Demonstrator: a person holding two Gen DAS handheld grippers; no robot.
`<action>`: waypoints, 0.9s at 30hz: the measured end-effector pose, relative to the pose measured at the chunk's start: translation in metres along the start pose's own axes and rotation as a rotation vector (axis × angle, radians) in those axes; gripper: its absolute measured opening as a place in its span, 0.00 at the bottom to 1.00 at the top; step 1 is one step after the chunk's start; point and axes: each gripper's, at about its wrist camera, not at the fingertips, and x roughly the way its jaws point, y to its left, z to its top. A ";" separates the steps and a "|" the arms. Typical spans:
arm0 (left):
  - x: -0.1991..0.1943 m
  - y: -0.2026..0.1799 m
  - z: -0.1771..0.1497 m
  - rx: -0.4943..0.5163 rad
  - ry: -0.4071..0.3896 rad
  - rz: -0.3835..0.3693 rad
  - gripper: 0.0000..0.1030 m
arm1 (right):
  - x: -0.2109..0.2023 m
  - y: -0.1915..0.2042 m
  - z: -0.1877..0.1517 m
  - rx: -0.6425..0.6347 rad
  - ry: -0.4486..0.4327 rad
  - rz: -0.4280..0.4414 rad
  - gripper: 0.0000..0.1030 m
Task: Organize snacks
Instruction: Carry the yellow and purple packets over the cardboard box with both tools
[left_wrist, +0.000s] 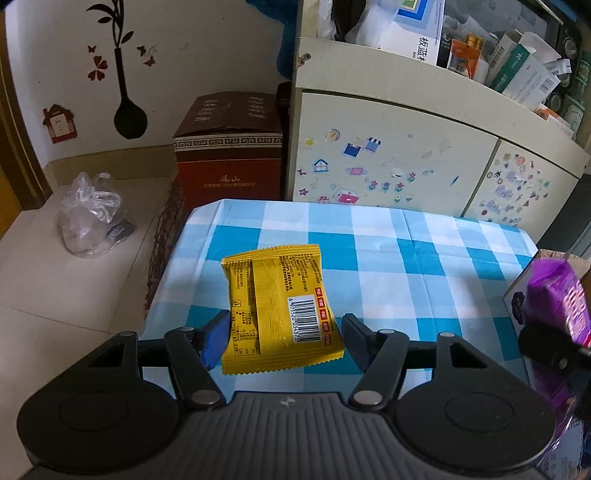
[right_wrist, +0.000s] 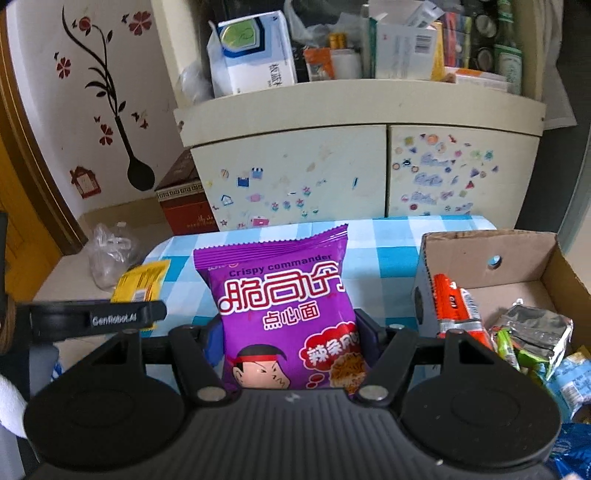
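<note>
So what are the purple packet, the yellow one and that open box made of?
Purple packet: glossy printed plastic film, by its sheen and crimped top edge. Yellow packet: similar film, with a back seam and crimped ends. Open box: plain brown cardboard, matte, with raw cut edges.

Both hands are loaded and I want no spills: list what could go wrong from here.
1. The yellow packet sits between the left gripper fingers by its lower end only; it could slip out.
2. The cardboard box already holds several snacks, so dropping in the purple bag that the right gripper holds may leave it perched on top.
</note>
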 end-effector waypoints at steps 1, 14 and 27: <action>-0.002 0.000 -0.001 0.002 -0.001 0.007 0.68 | -0.002 0.000 0.000 0.000 -0.003 -0.001 0.67; -0.035 -0.012 -0.004 0.016 -0.030 0.056 0.68 | -0.030 -0.014 0.001 0.020 -0.040 0.035 0.67; -0.057 -0.049 -0.004 0.047 -0.051 0.040 0.68 | -0.057 -0.045 0.003 0.062 -0.078 0.024 0.67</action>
